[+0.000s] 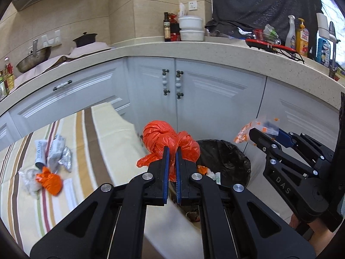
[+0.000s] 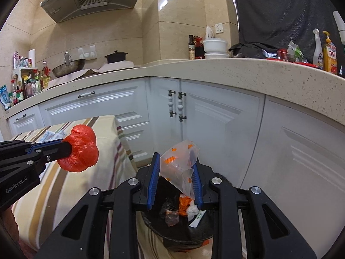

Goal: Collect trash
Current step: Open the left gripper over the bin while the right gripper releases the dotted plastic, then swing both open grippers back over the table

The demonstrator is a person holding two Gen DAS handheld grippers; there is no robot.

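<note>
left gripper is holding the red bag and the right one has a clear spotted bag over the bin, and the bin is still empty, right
Not quite: the bin already holds trash, as the right wrist view shows. The rest stands: the left gripper holds the red bag, and the right gripper holds the spotted bag over the bin.

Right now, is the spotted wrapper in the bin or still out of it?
Out. The wrapper hangs between the right tongs, above the bin, where other scraps already lie.

Red-orange bag, orange-dotted clear wrapper, black bin liner, cream cloth with brown, green stripes.
</note>
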